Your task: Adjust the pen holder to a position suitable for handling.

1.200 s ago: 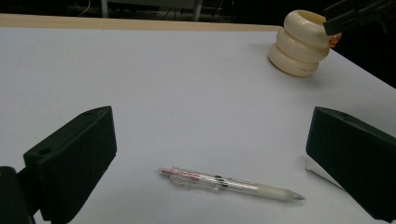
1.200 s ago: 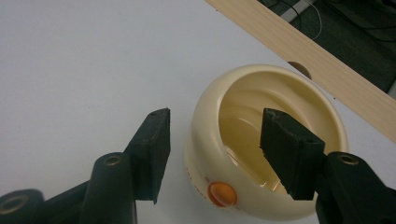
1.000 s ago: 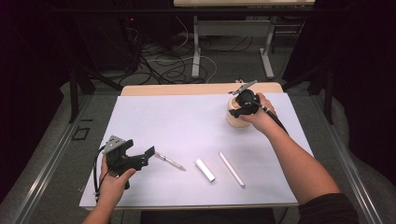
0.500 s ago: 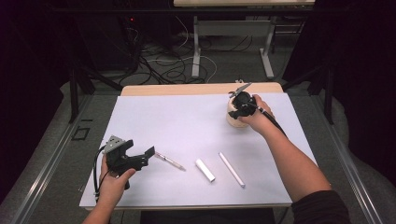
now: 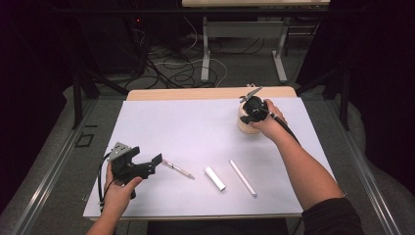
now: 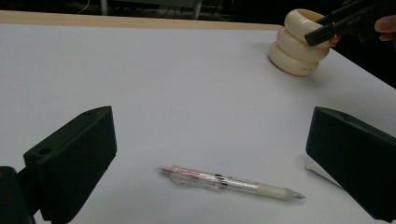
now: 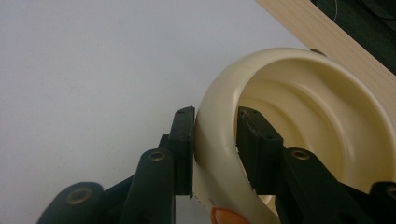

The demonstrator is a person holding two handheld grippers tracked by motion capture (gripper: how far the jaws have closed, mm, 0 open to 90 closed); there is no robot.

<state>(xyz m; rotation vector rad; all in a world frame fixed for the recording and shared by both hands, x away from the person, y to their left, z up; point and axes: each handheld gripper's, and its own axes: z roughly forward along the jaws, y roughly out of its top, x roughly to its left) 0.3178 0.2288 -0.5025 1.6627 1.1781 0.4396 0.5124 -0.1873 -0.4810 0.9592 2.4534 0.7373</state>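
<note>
A cream ringed holder (image 5: pixel 246 125) stands upright at the far right of the white mat (image 5: pixel 195 127). My right gripper (image 5: pixel 248 115) reaches down onto it. In the right gripper view the holder's rim (image 7: pixel 219 116) sits between my right gripper's (image 7: pixel 215 122) pads, one outside the wall and one inside; the jaws have just been closing and both pads touch the rim. My left gripper (image 5: pixel 149 165) rests open near the mat's front left. A clear pen (image 6: pixel 229 183) lies on the mat between and just beyond its jaws, untouched. The holder (image 6: pixel 296 51) and my right gripper (image 6: pixel 327 30) show far off.
A short white cylinder (image 5: pixel 215 178) and a long white stick (image 5: pixel 243 177) lie right of the pen (image 5: pixel 177 169). The table's wooden far edge (image 5: pixel 195 93) runs just behind the holder. Cables and table legs lie on the floor beyond.
My right hand has shifted slightly at the holder's top. The left hand, pen and white pieces have not moved.
</note>
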